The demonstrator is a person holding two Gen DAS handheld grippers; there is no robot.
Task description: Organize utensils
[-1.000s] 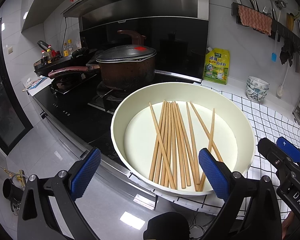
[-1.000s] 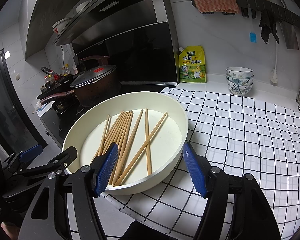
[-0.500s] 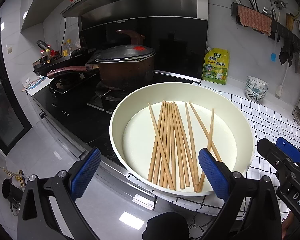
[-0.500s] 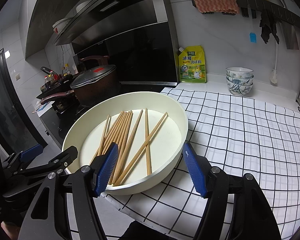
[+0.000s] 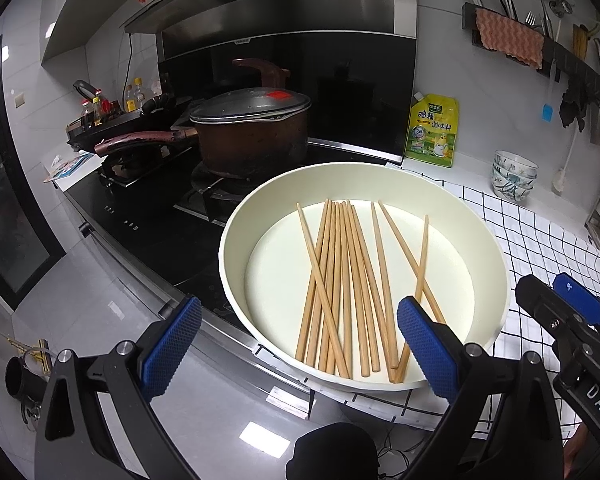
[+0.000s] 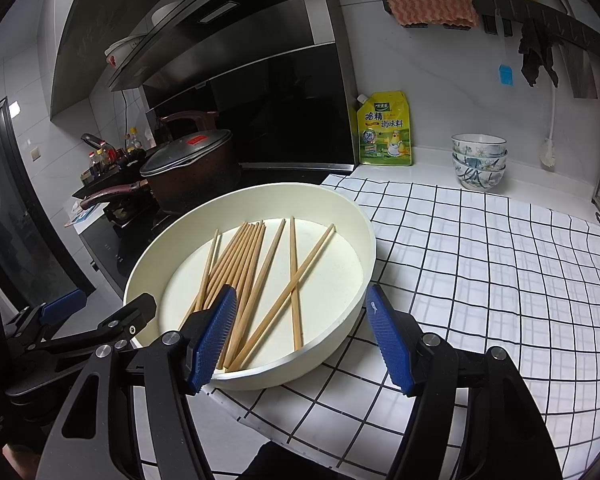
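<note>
Pan (image 5: pixel 496 248): overhangs the bench (image 6: pixel 480 264) edge, chopsticks (image 5: pixel 340 280) inside.
Left gripper (image 5: pixel 300 340): fingers wide apart, empty.
Right gripper (image 6: pixel 302 336): fingers wide apart, empty, straddling pan rim.
Open room: checked cloth (image 6: pixel 500 300) at 3 o'clock.

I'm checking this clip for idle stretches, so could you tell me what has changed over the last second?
Nothing visibly changed: both grippers, left and right, hang open and empty before the cream pan, and the chopsticks lie inside it as before.
</note>
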